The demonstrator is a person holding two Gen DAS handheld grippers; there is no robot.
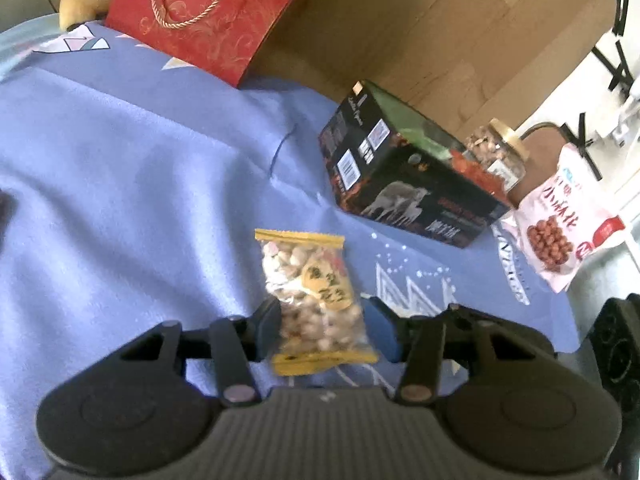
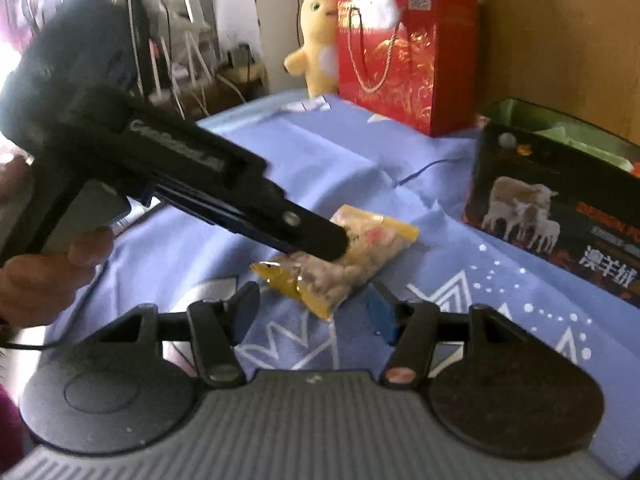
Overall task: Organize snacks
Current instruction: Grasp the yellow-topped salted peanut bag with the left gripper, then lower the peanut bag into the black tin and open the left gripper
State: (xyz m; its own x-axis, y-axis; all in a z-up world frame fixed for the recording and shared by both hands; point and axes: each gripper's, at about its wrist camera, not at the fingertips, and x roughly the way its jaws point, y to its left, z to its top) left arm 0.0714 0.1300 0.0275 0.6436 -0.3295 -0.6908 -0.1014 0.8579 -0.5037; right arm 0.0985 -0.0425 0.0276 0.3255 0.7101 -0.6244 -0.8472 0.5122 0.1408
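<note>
We see peanut bag (image 1: 316, 300): clear, yellow sealed ends, pale nuts, yellow label | left gripper (image 1: 326, 330) fingers clamp its lower half | right gripper (image 2: 308, 310) fingers spread, bag just ahead.

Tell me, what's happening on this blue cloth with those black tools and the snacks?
A person is sorting snacks with a hand-held gripper in each hand. The left hand-held gripper has closed on a small clear packet of peanuts with yellow ends, which sits on the blue cloth. The right hand-held gripper is open and empty, just short of the same packet. Nearby stand a dark open box, a jar of nuts, a pink snack bag and a red gift bag.
</note>
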